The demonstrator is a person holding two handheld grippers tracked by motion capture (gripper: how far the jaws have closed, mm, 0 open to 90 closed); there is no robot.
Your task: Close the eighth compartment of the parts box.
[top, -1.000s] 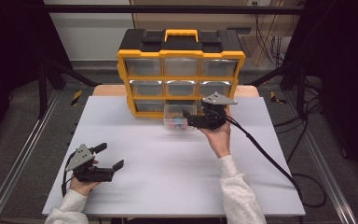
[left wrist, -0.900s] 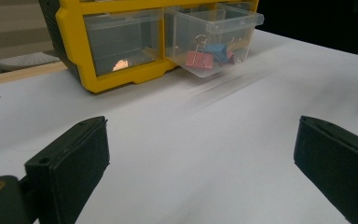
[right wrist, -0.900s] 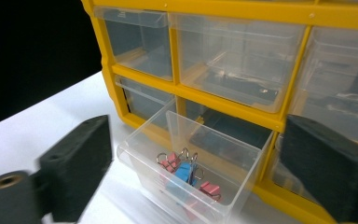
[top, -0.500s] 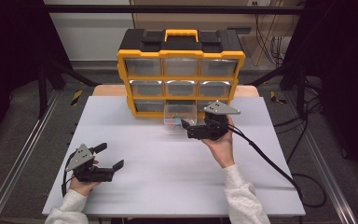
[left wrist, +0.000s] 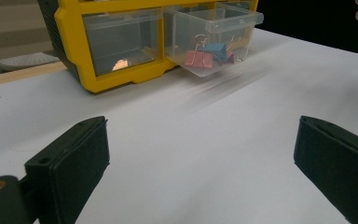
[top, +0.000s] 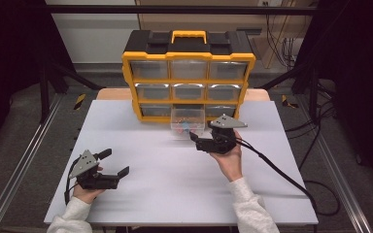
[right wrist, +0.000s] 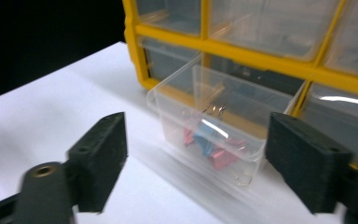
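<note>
- A yellow-and-black organizer cabinet (top: 188, 77) stands upright at the far edge of the white table (top: 175, 189); it holds three rows of three clear drawers and has a yellow carry handle on top.
- The bottom-row middle drawer (top: 188, 123) is pulled forward out of its bay, its front resting over the table surface.
- Binder clips (right wrist: 209, 137) lie inside the pulled-out drawer; pink and blue bodies with wire handles are visible through the clear wall in both gripper views.
- The right gripper (top: 194, 138) is held in the person's right hand (top: 228, 158), just in front of and to the right of the drawer, with the grey plate on top and the cable trailing toward the table's right edge.
- Right jaws: spread wide and empty; in the right gripper view they frame the drawer without touching it.
- The left gripper (top: 115, 163) rests at the near left of the table in the person's left hand (top: 85, 192), well apart from the cabinet.
- Left jaws: spread wide and empty, with bare table between them in the left gripper view.
- The other drawers sit closed in their bays; the bottom-left one holds a small item too unclear to identify.
</note>
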